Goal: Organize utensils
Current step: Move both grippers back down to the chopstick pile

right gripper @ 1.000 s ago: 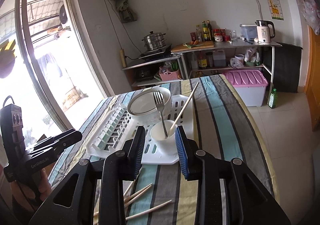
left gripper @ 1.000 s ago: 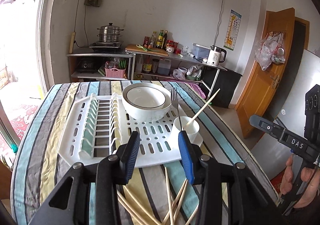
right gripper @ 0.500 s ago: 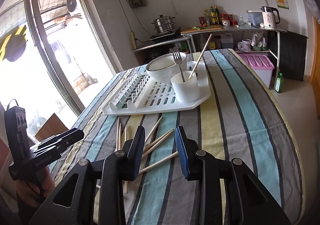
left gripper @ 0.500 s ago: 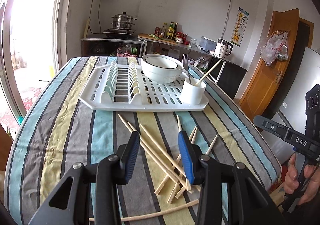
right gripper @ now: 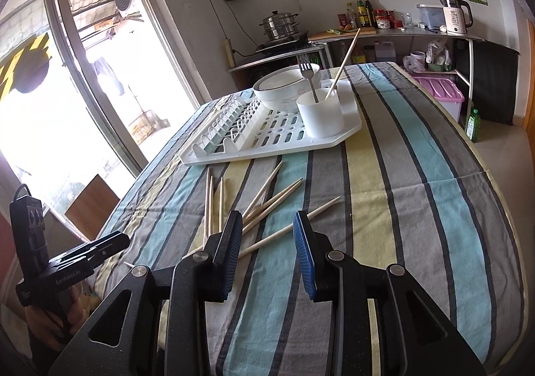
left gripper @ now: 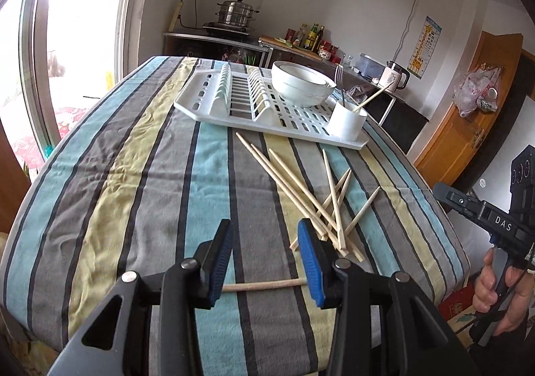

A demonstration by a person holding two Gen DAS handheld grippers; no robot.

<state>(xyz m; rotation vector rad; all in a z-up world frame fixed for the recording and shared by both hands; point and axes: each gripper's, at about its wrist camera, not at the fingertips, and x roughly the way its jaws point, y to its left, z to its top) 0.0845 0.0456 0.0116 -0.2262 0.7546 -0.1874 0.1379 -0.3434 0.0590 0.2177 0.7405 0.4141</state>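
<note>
Both tools gape over the striped bench, neither gripping anything.

Left tool (left gripper: 265, 247) hangs with jaws apart above the cloth; a single chopstick (left gripper: 264, 285) lies crosswise under its blue pads. Right tool (right gripper: 267, 235) is likewise spread, with the loose chopsticks (right gripper: 267, 202) fanned at 12 o'clock just past its tips. "DAS" reads on the right tool's body in the left view; the lettering on the left tool's body in the right view is too blurred to read. At 12 o'clock the white rack (right gripper: 267, 138) carries 2 stacked bowls (right gripper: 284, 88) and a cup (right gripper: 321, 116) with 1 fork (right gripper: 309, 78) and 1 chopstick (right gripper: 344, 61). Since 0.5 s ago both tools have drawn back toward the bench's near edge, with the rack now farther off.
</note>
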